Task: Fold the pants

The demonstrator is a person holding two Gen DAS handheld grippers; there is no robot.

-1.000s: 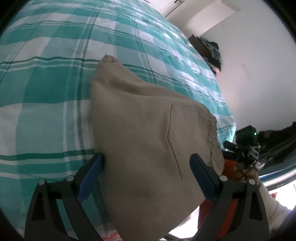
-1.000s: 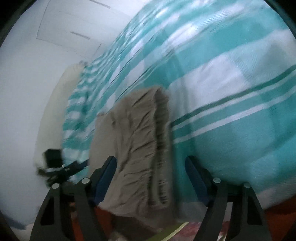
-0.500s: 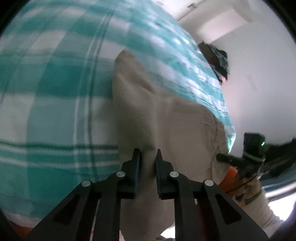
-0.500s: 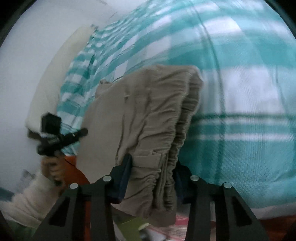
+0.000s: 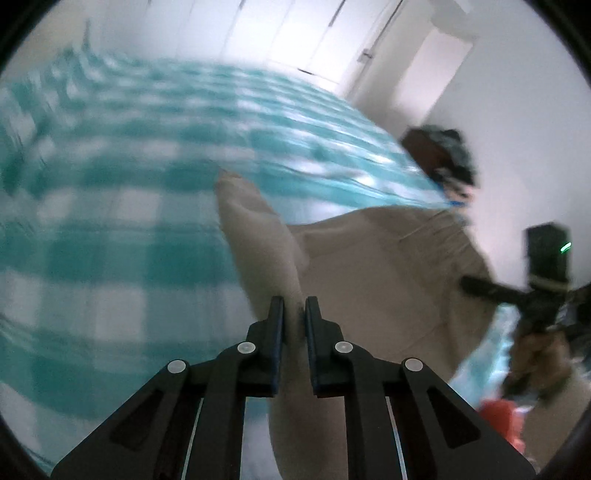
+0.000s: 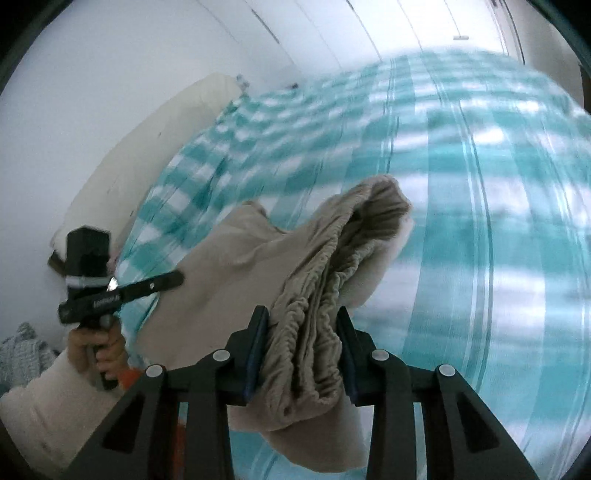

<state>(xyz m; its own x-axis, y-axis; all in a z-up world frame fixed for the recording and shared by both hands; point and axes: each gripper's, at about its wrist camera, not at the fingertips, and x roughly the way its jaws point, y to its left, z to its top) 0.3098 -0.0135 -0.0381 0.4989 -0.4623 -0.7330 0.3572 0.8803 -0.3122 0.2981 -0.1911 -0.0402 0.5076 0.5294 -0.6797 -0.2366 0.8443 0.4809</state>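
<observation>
The beige pants (image 5: 373,280) are folded into a bundle and held up above the teal plaid bed (image 5: 110,229). My left gripper (image 5: 294,312) is shut on one folded edge of them. My right gripper (image 6: 301,325) is shut on the bunched elastic waistband (image 6: 332,266) of the pants (image 6: 229,266). The cloth hangs between the two grippers and below the fingers. The right gripper shows at the right edge of the left wrist view (image 5: 543,291), and the left one at the left of the right wrist view (image 6: 110,295). Both views are blurred by motion.
The bed (image 6: 480,221) with its teal and white checked cover fills both views. A white pillow (image 6: 147,147) lies along the wall at its left. White walls and closet doors (image 5: 295,33) stand behind. A dark pile of things (image 5: 443,155) sits beyond the bed's right side.
Both grippers have closed on the pants, which lay on the bed, and have lifted them off it. The views have tilted up toward the far wall.
</observation>
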